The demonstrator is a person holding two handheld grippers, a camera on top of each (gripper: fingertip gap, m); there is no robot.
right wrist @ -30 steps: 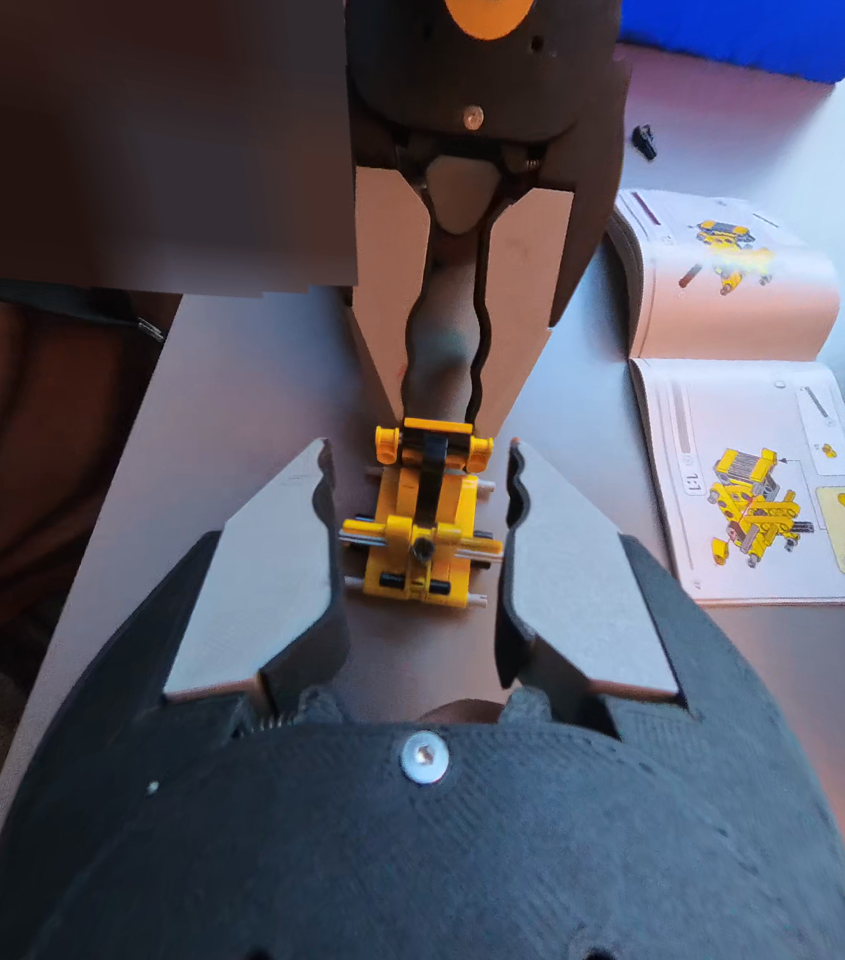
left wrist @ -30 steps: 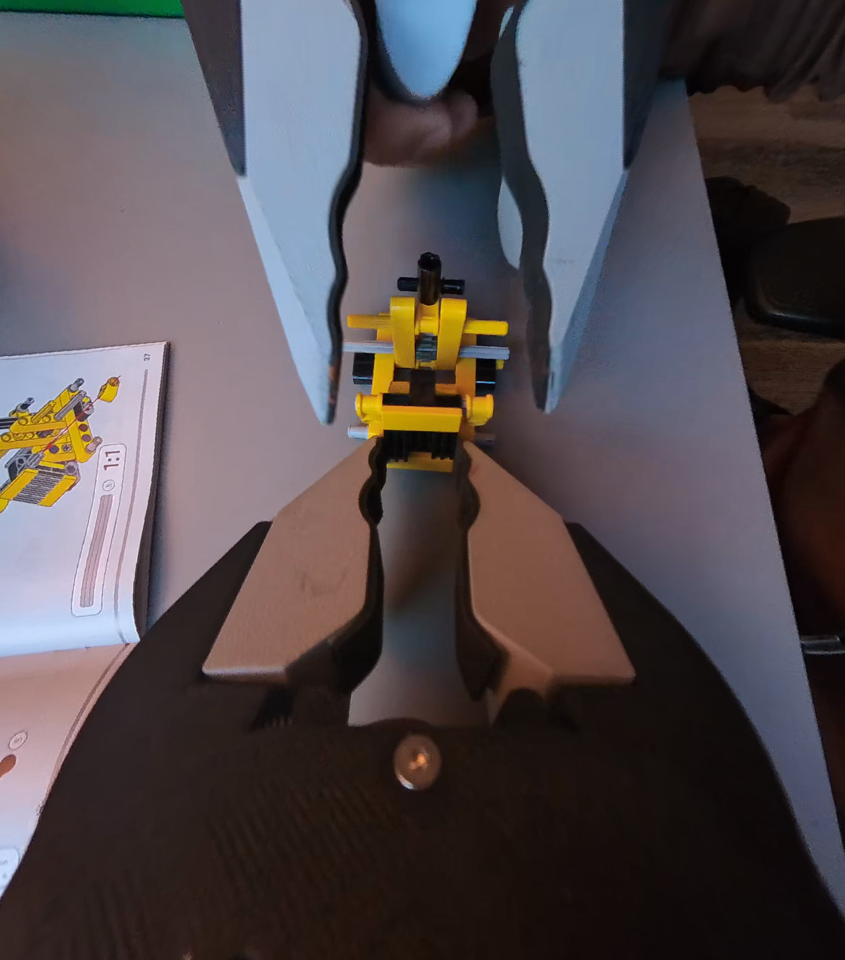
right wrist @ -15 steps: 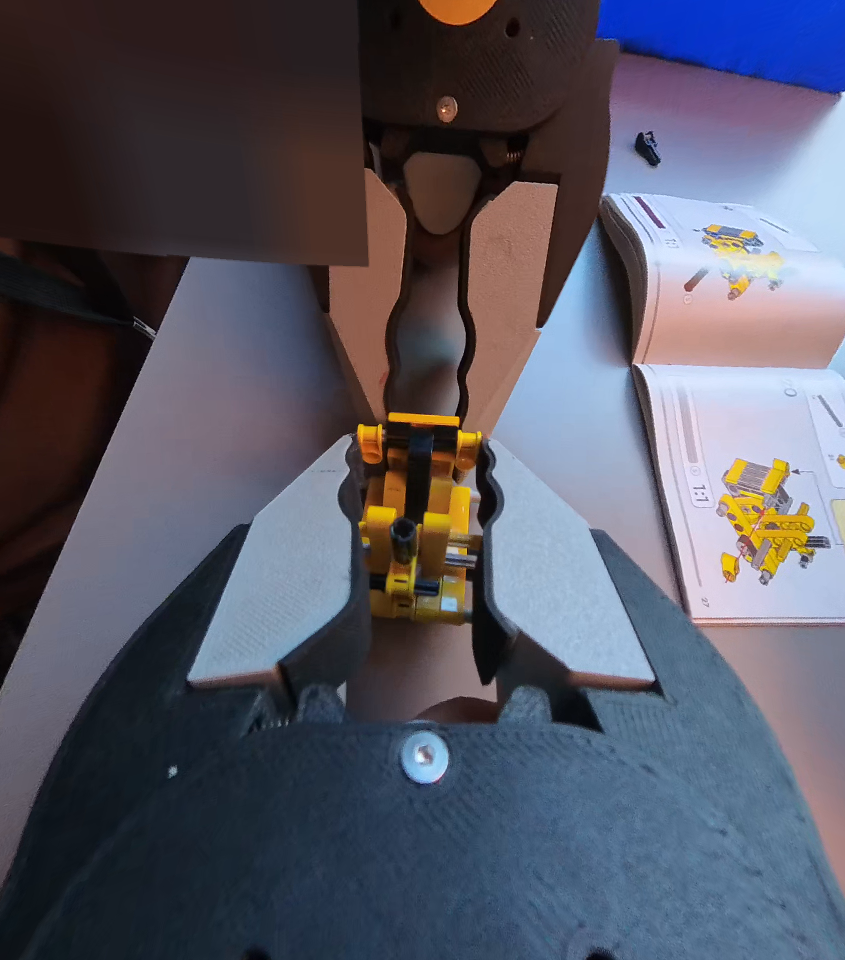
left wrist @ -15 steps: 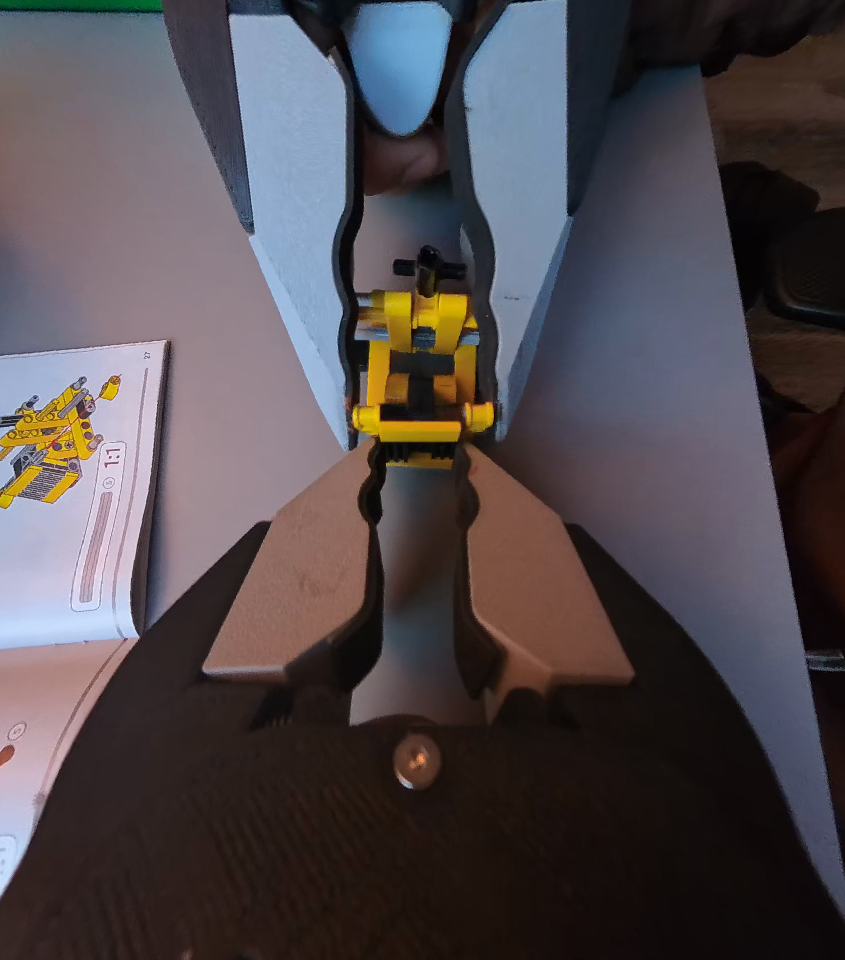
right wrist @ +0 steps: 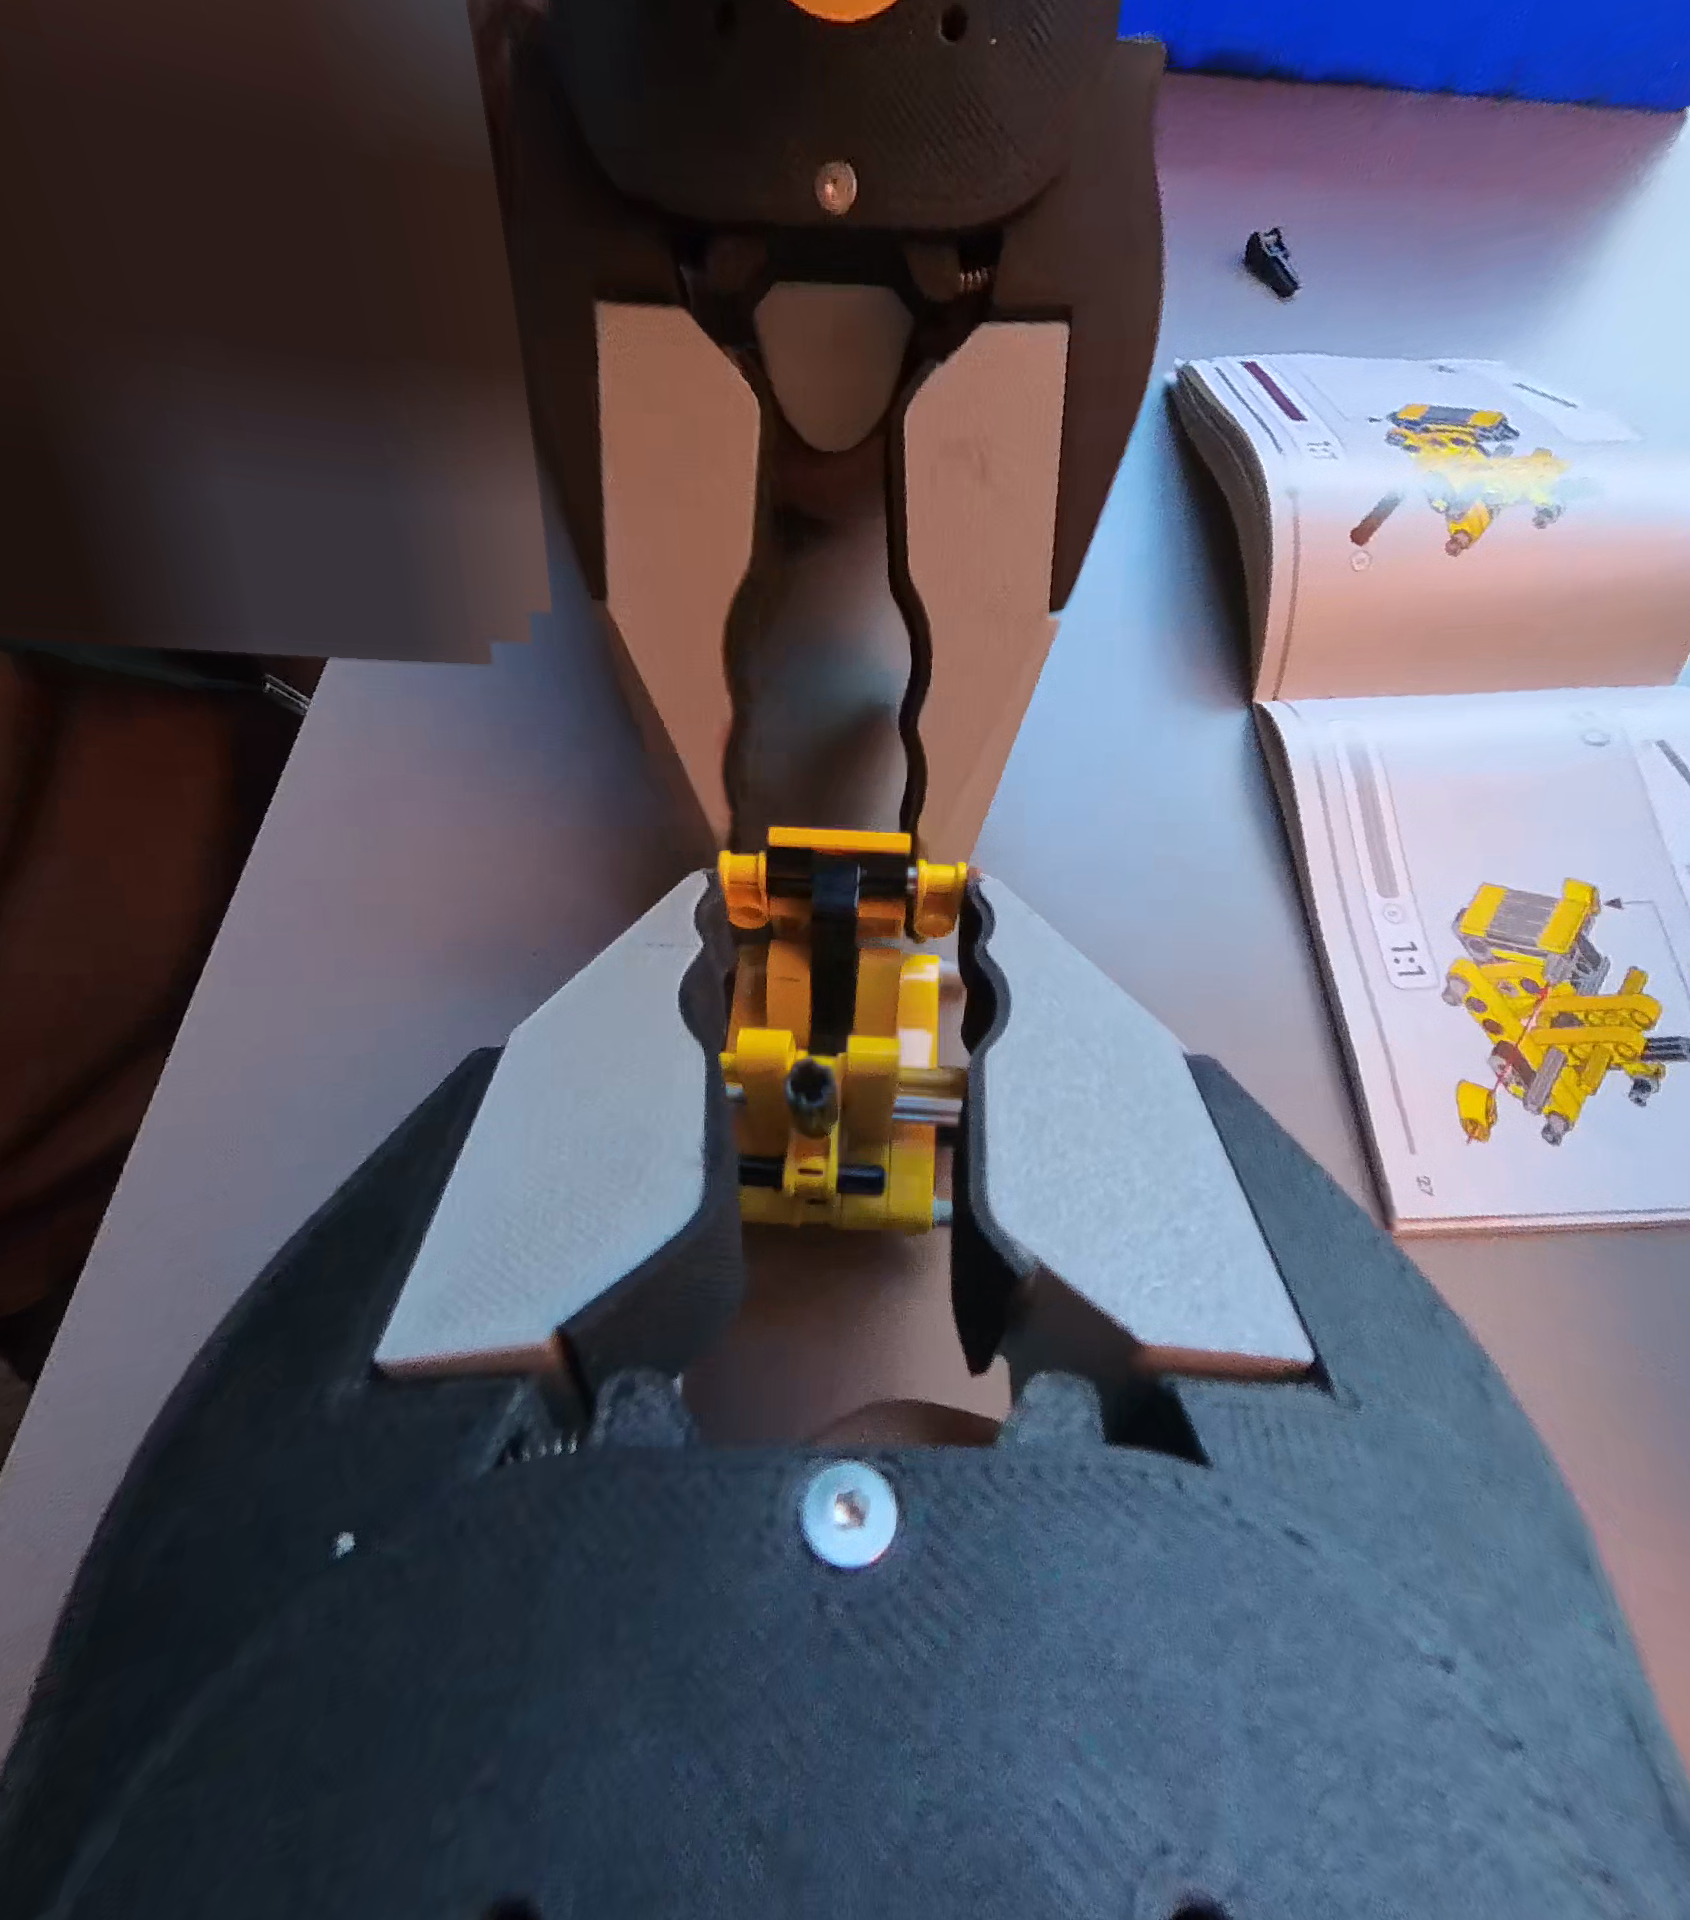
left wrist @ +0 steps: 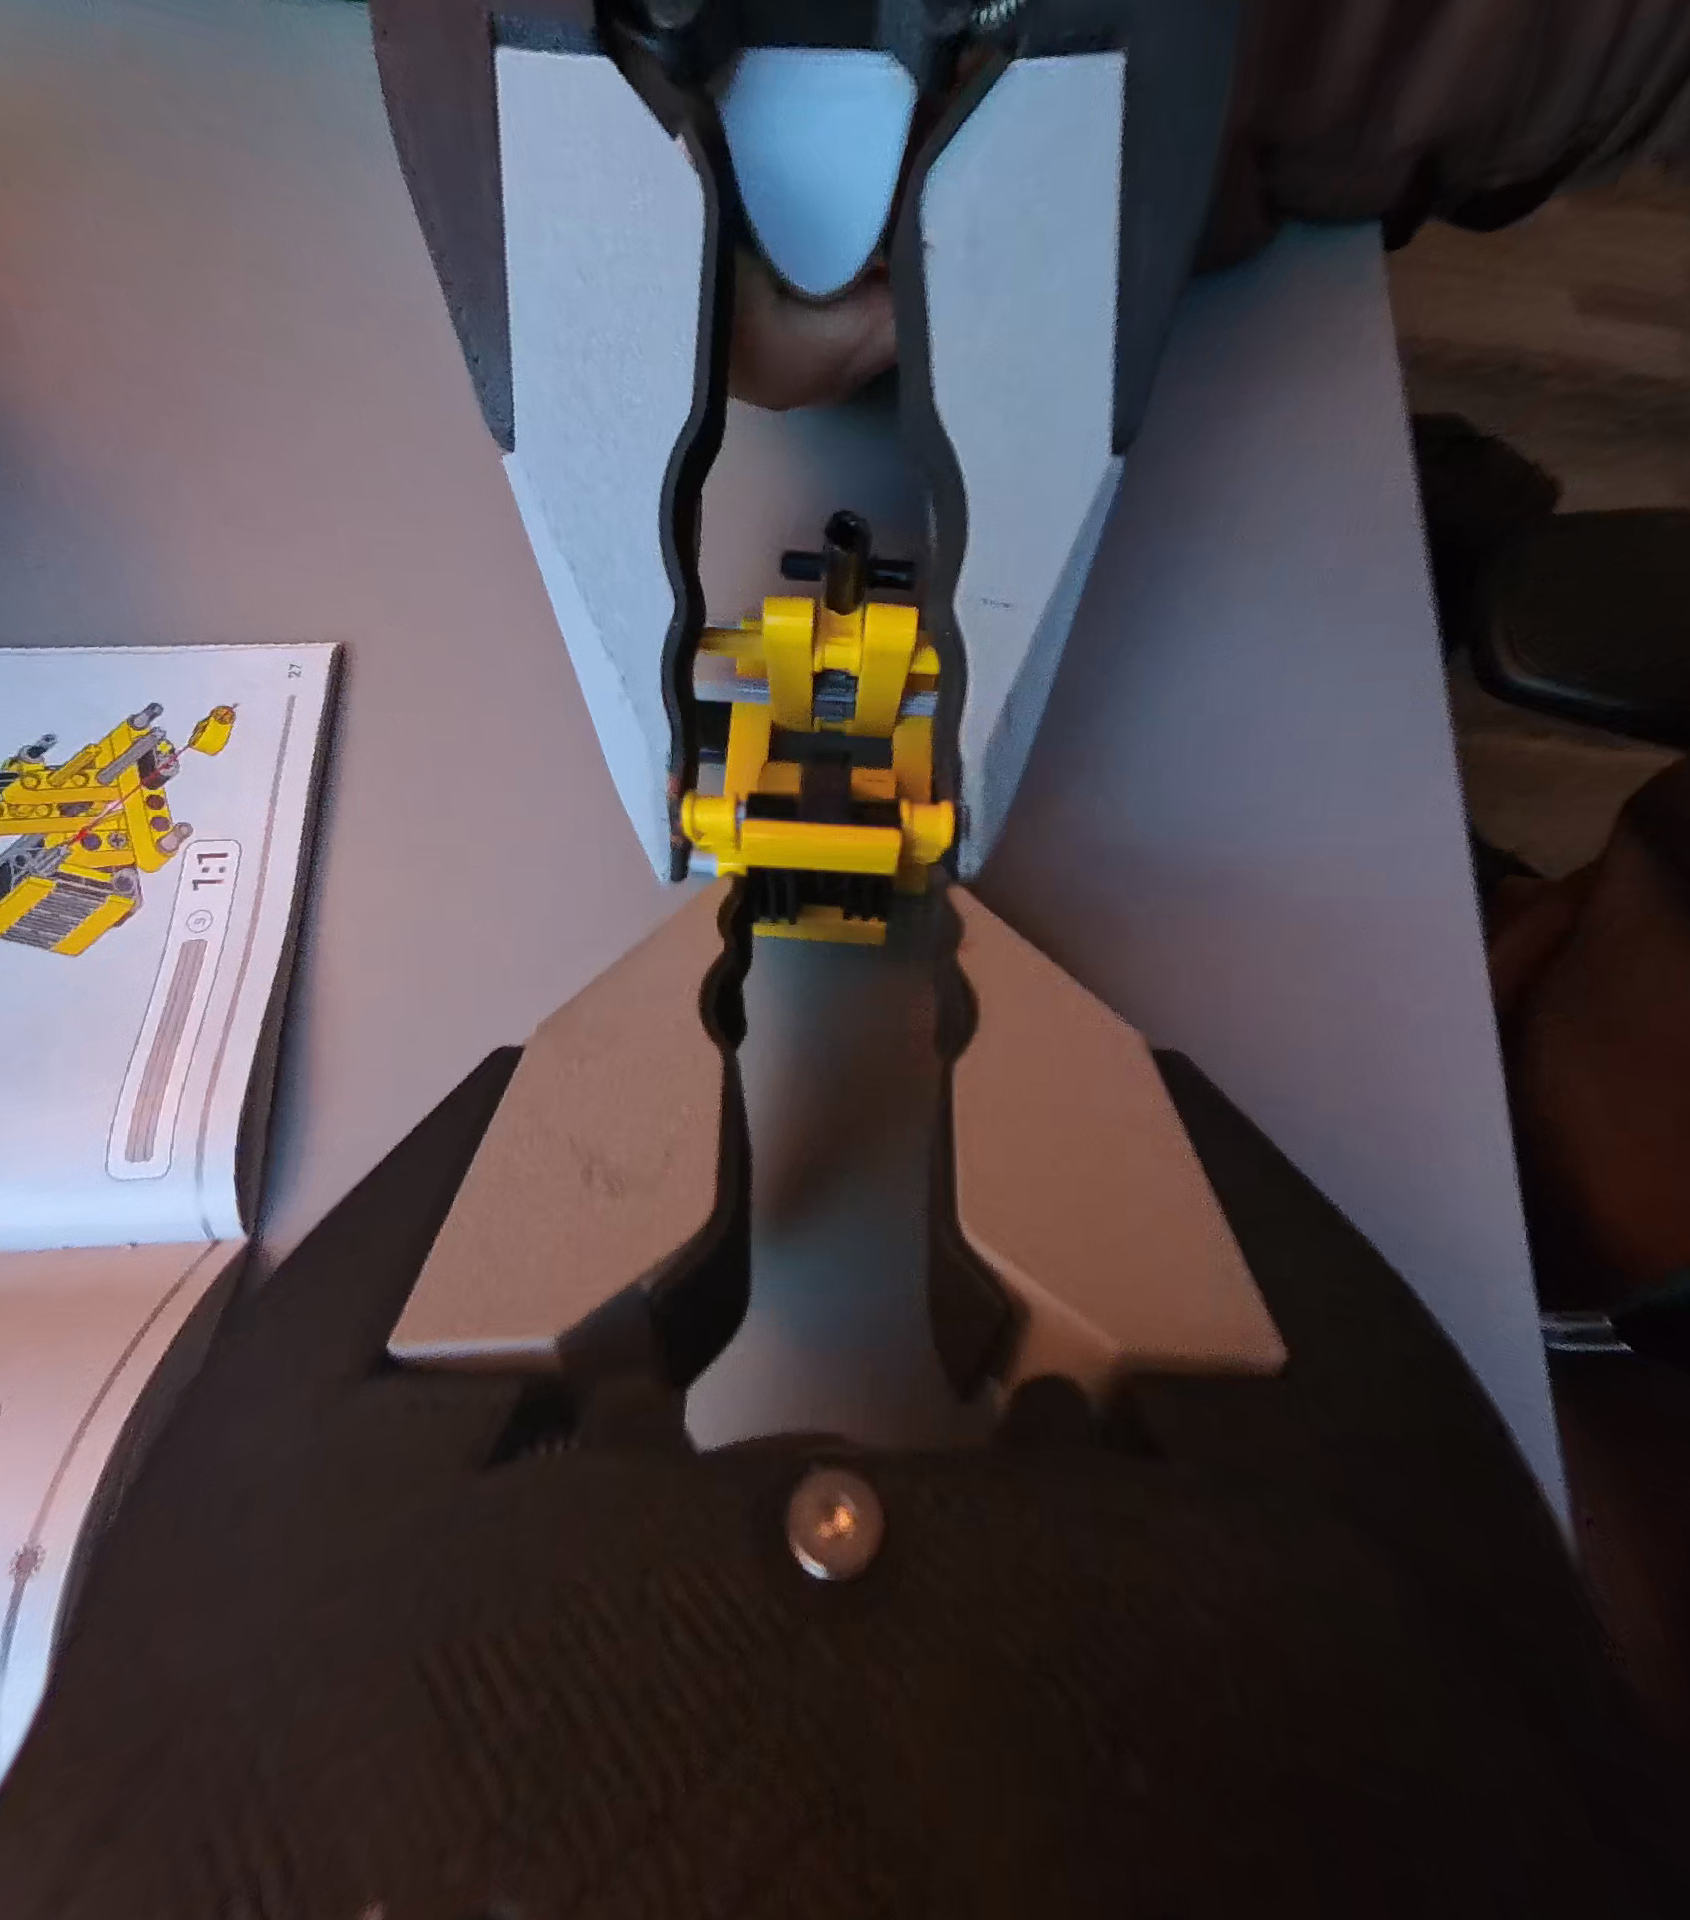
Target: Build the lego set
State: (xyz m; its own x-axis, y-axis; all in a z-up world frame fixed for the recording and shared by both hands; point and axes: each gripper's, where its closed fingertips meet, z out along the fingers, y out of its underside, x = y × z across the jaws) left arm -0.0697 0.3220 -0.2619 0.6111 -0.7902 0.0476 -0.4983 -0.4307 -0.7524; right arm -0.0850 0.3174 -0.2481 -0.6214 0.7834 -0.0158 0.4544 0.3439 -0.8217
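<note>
A small yellow and black lego model sits on the grey table, with a black pin sticking up at its far end. My left gripper is shut on the model's near end, at the black grille. My right gripper comes in from the far side and is shut on the model's two sides. In the right wrist view the model lies between my right gripper's fingers, and the left gripper holds its far end.
An open instruction booklet lies left of the model; it also shows in the right wrist view. A small black piece lies beyond it near a blue object. The table edge runs close on the right.
My right gripper went from wide open around the model to shut on its sides and slid farther along it. The grey axle ends stick out less. The left gripper kept its hold.
</note>
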